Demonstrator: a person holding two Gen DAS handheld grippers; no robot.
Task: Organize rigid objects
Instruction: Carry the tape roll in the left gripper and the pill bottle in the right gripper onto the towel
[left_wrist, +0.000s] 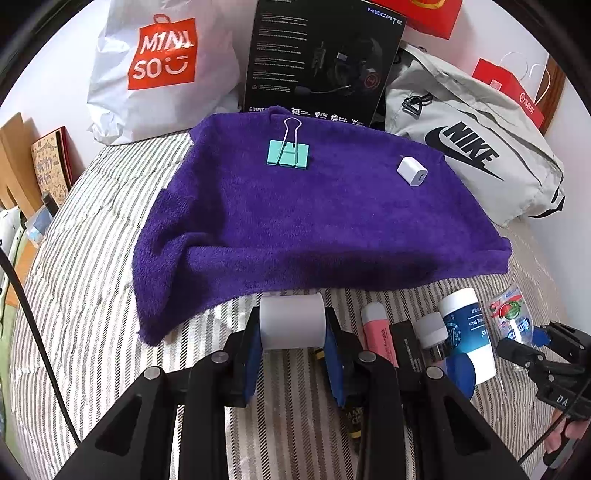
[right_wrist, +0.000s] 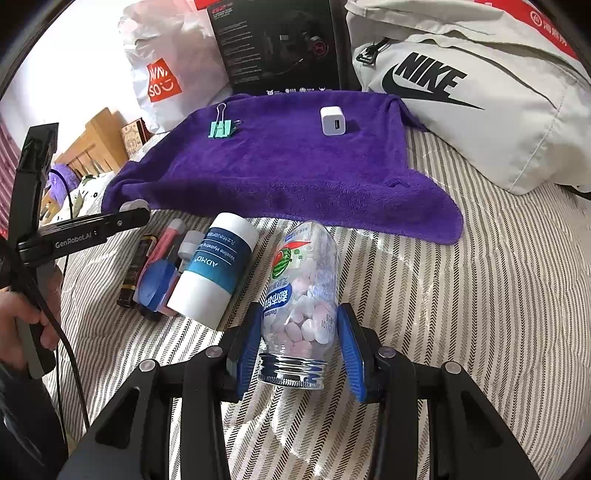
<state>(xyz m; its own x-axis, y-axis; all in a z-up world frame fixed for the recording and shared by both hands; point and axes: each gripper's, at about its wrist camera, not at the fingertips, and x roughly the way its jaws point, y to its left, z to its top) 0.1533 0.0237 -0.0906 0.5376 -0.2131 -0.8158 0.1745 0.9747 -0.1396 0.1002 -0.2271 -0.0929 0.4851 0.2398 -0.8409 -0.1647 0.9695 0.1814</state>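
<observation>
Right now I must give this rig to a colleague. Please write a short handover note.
Left gripper: shut on the white roll, just before the purple towel.
Right gripper: jaws around the candy bottle, which lies on the striped bed; grip not certain.
Done: binder clip and white charger lie on the towel.
Left: the roll, the bottle, and the white and blue tube with small items beside it.

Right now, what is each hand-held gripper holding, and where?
Left hand-held gripper: white cylindrical roll, clamped across its flat ends. Right hand-held gripper: straddles the clear candy bottle near its neck, not closed.
</observation>
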